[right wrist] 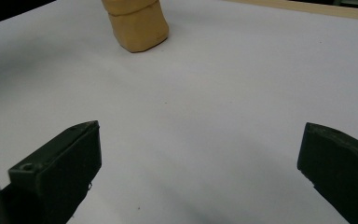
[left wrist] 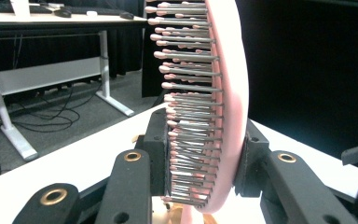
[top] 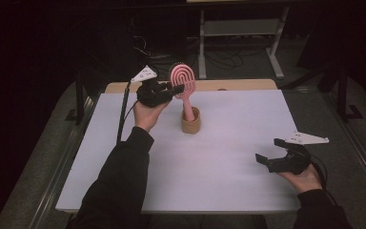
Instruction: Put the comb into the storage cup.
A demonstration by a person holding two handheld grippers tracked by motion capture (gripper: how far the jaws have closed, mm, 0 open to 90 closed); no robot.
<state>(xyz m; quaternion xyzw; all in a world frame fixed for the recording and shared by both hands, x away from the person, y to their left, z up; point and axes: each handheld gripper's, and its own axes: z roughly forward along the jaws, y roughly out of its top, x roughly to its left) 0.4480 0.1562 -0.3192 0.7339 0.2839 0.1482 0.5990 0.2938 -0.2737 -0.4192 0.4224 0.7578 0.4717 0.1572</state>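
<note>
The left hand-held gripper (top: 175, 89) clamps the pink hairbrush (top: 184, 82) by its head, steering its handle into the tan cup (top: 190, 121); the right hand-held gripper (top: 270, 150) idles unclenched, well right of the cup.

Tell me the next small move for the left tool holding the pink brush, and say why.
Probably open the left tool and let go. It is shut on the pink hairbrush, jaws on its bristle face and back, and the handle already stands in the tan cup on the white table. The right tool rests open, apart.
</note>
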